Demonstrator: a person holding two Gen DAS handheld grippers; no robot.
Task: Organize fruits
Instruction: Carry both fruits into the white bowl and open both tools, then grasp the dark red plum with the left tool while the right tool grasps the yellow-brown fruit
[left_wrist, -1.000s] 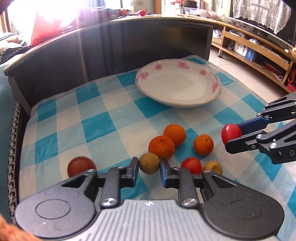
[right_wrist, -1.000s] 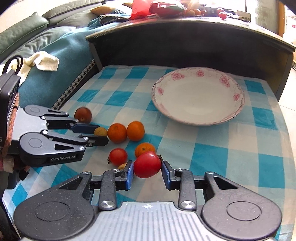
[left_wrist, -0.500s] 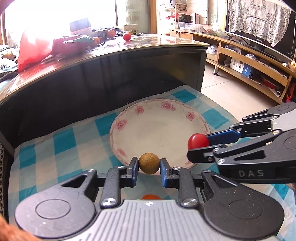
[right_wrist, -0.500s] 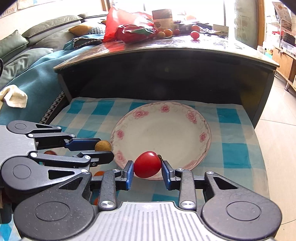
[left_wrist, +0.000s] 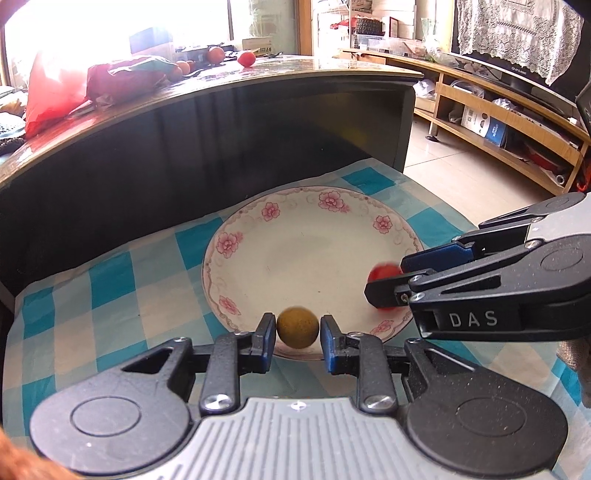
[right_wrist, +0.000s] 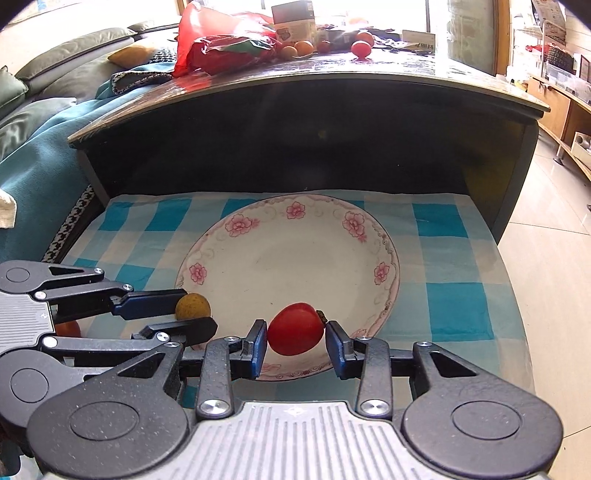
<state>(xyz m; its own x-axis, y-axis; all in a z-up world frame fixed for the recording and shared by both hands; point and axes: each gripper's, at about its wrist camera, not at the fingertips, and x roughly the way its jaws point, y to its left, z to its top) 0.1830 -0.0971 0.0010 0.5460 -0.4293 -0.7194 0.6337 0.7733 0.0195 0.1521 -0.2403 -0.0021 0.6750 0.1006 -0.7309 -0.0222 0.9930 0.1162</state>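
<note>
While jaws open, tomato loose | longan loose | tomato blurred, half-hidden behind right gripper

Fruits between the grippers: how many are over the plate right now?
2. A brown fruit in the opening left gripper, a red tomato in the opening right gripper, both over the plate's near edge.

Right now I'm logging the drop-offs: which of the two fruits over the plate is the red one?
The tomato between the right gripper's opening jaws; the fruit in the left gripper is dull yellow-brown.
</note>
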